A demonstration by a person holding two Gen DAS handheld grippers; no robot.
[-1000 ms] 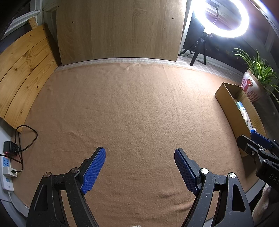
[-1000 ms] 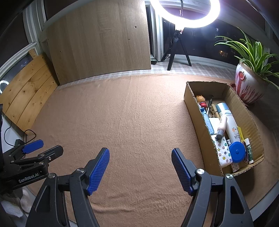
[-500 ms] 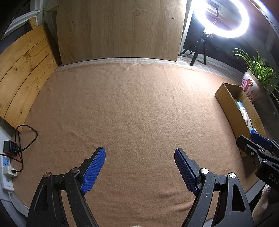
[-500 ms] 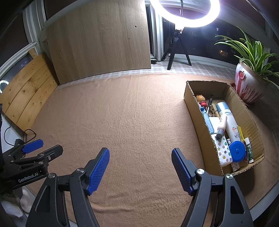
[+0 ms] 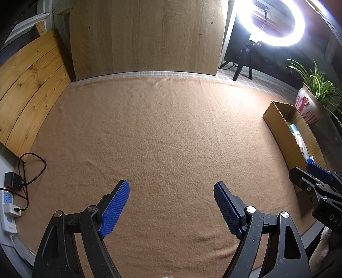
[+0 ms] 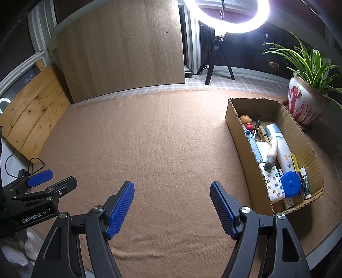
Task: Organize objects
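A cardboard box (image 6: pixel 240 136) stands on the right of the tan cloth. It holds several items: a white sunscreen bottle (image 6: pixel 280 147), a blue round tape measure (image 6: pixel 289 184), a small doll (image 6: pixel 245 120) and a patterned pouch (image 6: pixel 272 184). The box also shows in the left wrist view (image 5: pixel 280 132). My right gripper (image 6: pixel 172 205) is open and empty, left of the box, over bare cloth. My left gripper (image 5: pixel 171 207) is open and empty over the cloth's near middle. Each gripper shows at the edge of the other's view.
A wooden board (image 5: pixel 145 36) leans at the back and wooden planks (image 5: pixel 25 85) at the left. A ring light on a tripod (image 6: pixel 224 17) and a potted plant (image 6: pixel 305 104) stand at the back right. A power strip with cables (image 5: pixel 8 203) lies at the left edge.
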